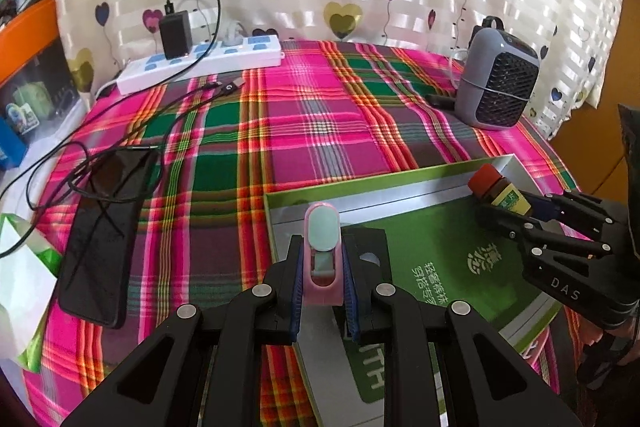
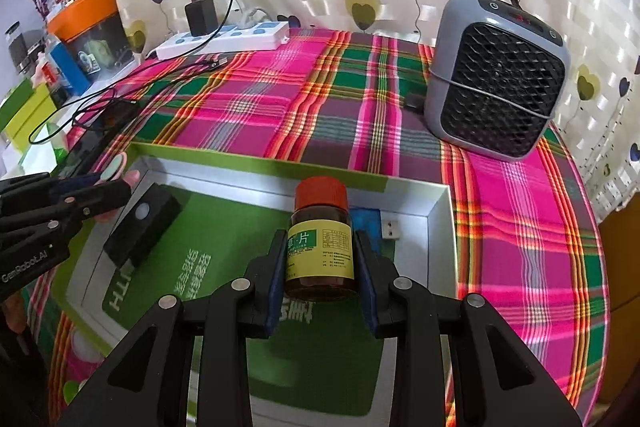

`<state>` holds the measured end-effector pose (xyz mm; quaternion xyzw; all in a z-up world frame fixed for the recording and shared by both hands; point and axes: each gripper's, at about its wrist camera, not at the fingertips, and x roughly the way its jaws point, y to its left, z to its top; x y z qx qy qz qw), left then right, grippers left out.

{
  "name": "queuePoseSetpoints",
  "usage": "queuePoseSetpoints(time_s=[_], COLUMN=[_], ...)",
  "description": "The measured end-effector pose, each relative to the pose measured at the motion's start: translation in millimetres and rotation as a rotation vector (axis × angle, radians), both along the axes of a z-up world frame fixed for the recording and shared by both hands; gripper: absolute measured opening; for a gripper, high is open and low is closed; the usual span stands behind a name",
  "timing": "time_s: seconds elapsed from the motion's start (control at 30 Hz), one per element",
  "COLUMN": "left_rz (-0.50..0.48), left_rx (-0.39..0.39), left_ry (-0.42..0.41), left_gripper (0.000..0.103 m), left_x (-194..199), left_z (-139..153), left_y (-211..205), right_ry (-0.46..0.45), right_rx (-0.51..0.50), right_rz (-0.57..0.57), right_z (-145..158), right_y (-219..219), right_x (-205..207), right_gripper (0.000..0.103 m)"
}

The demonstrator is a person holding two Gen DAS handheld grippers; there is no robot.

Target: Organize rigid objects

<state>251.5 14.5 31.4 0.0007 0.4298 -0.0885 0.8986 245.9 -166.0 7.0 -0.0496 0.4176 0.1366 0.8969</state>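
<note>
My left gripper (image 1: 322, 251) is shut on a small pink plastic item (image 1: 322, 239) with a pale green oval face, held over the near left corner of the open green box (image 1: 380, 183). My right gripper (image 2: 320, 251) is shut on an amber bottle (image 2: 320, 247) with a red cap and a yellow-green label, above the box's floor (image 2: 192, 227). In the box lie a black block (image 2: 144, 227) with a round white spot and a blue USB stick (image 2: 376, 223). Each view shows the other gripper: the right one (image 1: 516, 207) with the bottle (image 1: 500, 191), the left one (image 2: 96, 183) with the pink item (image 2: 114, 163).
A plaid cloth (image 1: 320, 115) covers the table. A grey heater (image 2: 496, 75) stands at the back right. A white power strip (image 1: 200, 63) with a black charger sits at the back left. A black phone (image 1: 104, 239) under loose cables lies to the left of the box.
</note>
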Motion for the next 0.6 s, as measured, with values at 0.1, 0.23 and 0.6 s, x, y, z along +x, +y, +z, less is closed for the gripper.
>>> queuePoseSetpoints(time_s=[0.1, 0.23, 0.6], left_rz=[0.003, 0.002, -0.008], left_rx=[-0.001, 0.000, 0.012], left_ry=[0.006, 0.005, 0.006], left_gripper=[0.017, 0.017, 0.017], left_x=[3.9, 6.0, 7.2], left_z=[-2.3, -2.8, -4.9], left_y=[0.7, 0.5, -6.5], right_ry=[-0.005, -0.007, -0.015], right_rx=[-0.003, -0.003, 0.011], right_rz=[0.003, 0.009, 0.014], right_z=[-0.2, -0.3, -1.5], right_y=[2.7, 5.2, 6.9], right_x=[2.3, 4.6, 3.7], right_gripper=[0.033, 0.033, 0.033])
